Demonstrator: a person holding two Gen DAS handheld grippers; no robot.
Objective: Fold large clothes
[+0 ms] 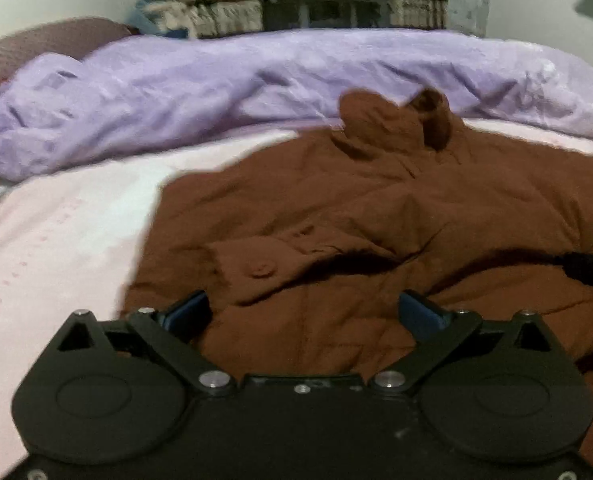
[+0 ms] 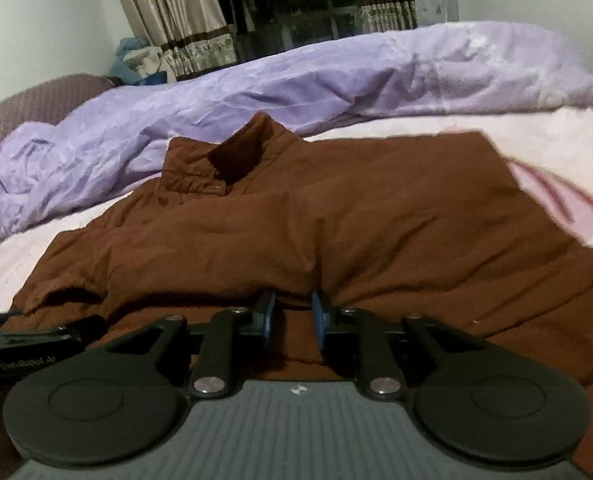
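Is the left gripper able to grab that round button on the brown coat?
Probably yes. The left gripper is open over the coat, and the button lies just ahead of its fingers with nothing covering it.

Crumpled lilac duvet (image 1: 256, 80) across frame middle; pink sheet (image 1: 64, 220) lower left; striped curtains (image 2: 168, 12) top; mauve pillow (image 2: 36, 100) far left.
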